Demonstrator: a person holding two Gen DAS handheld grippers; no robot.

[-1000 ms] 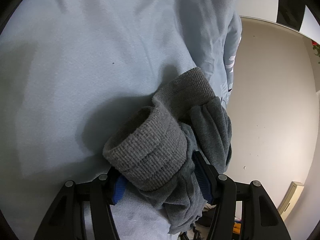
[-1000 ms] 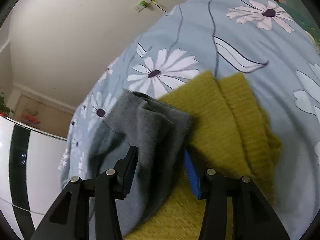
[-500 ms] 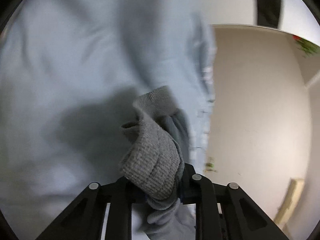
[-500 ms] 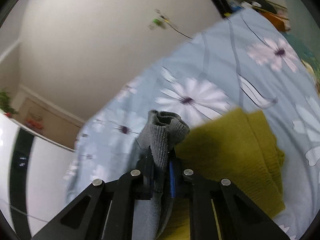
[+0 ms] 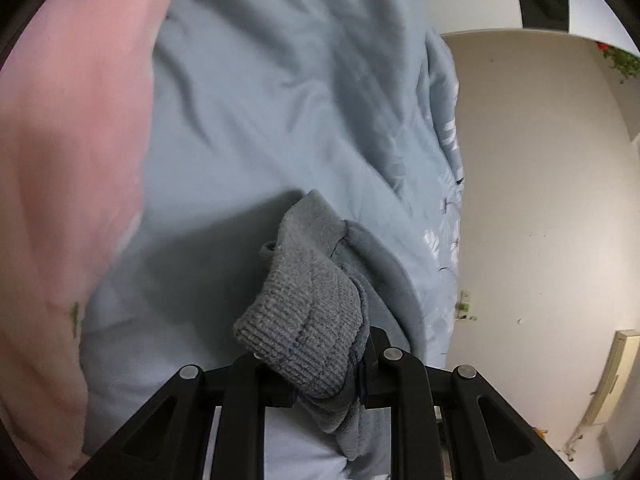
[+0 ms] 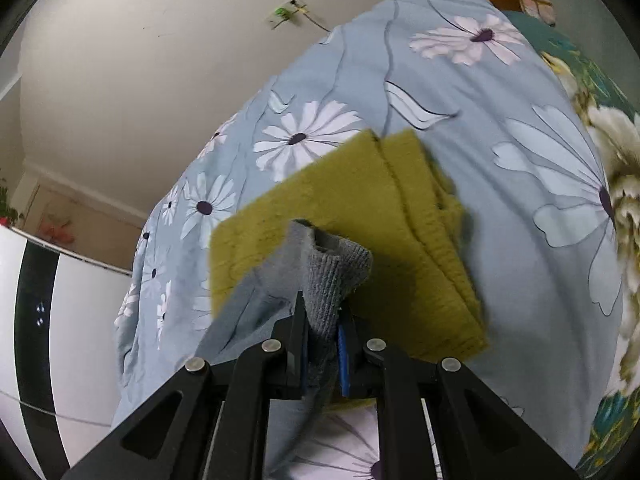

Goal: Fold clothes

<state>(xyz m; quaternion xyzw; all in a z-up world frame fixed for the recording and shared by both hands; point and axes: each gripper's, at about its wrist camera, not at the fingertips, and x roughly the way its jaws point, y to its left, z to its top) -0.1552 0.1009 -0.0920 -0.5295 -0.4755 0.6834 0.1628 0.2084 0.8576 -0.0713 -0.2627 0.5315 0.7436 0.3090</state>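
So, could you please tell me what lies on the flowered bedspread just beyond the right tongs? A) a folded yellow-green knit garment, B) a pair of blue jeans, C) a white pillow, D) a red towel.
A: in the right wrist view a folded yellow-green knit garment lies flat on the flowered bedspread, just past the right tongs, which are clamped on a grey ribbed cuff.
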